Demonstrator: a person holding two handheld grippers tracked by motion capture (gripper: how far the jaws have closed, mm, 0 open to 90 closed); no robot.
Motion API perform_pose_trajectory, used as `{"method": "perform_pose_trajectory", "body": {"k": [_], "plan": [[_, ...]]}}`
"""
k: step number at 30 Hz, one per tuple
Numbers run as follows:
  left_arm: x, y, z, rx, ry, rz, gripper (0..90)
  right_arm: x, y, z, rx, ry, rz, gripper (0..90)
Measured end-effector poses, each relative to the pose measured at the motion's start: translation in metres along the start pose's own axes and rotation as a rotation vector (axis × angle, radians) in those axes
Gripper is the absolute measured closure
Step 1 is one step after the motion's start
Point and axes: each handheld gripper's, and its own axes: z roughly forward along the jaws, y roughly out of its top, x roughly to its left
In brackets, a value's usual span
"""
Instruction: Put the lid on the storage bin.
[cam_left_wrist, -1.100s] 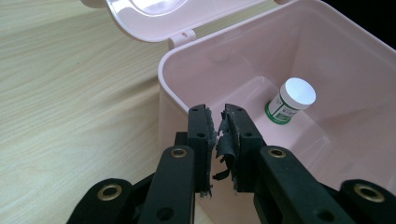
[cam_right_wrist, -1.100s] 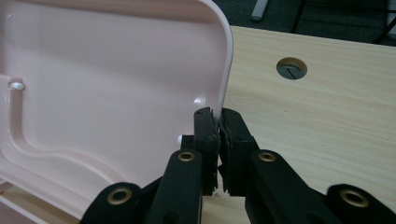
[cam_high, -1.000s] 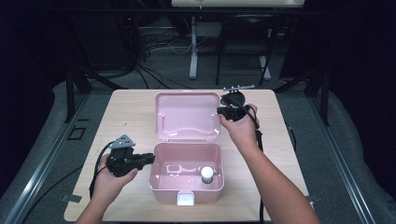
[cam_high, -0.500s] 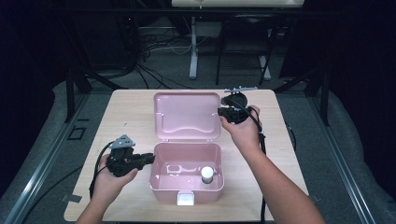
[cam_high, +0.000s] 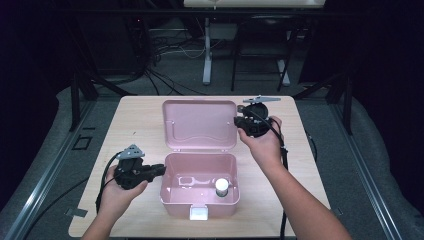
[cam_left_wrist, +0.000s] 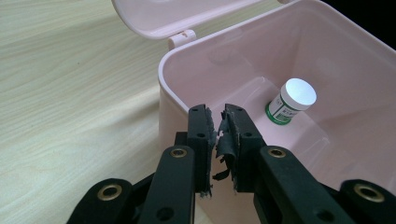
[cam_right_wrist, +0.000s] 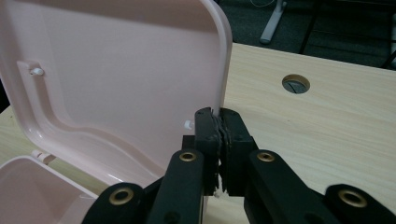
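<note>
We see a pink box (cam_high: 199, 200) standing open in the lower middle of the high view, its lid (cam_high: 200, 125) tipped back behind it on the hinge. Inside, toward the right of the box floor, stands one small jar (cam_high: 221, 187) with a white cap; in the left claw view it shows a green and white label (cam_left_wrist: 281, 110). The rest of the box floor is bare. A white latch (cam_high: 198, 214) sits on the front wall.

We hold the left claw (cam_high: 161, 169) at the lower left of the high view, its tips just at the left wall of the box. Its jaws stand only a sliver apart, with torn pad lining between them and nothing gripped. In its own view the tips sit at the rim of that wall, the jar well beyond them.

The right claw (cam_high: 236, 121) is at the right edge of the lid, upper right of the centre. Its jaws are pressed together; we cannot tell whether the lid edge is pinched between them.

The wooden surface (cam_high: 140, 120) carries a round cable hole (cam_right_wrist: 295, 83) past the lid. Behind it, at the top of the high view, stand dark stands and cables (cam_high: 170, 50).
</note>
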Motion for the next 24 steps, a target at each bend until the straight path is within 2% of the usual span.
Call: {"method": "perform_pose_trajectory", "body": {"k": [7, 24], "plan": [[0.000, 0.000, 0.000, -0.001, 0.000, -0.001, 81.2, 0.002, -0.004, -0.008, -0.019, 0.015, -0.002, 87.3], [0.000, 0.000, 0.000, -0.001, 0.000, -0.001, 81.2, 0.008, -0.019, -0.031, -0.059, 0.041, -0.053, 87.4]]}}
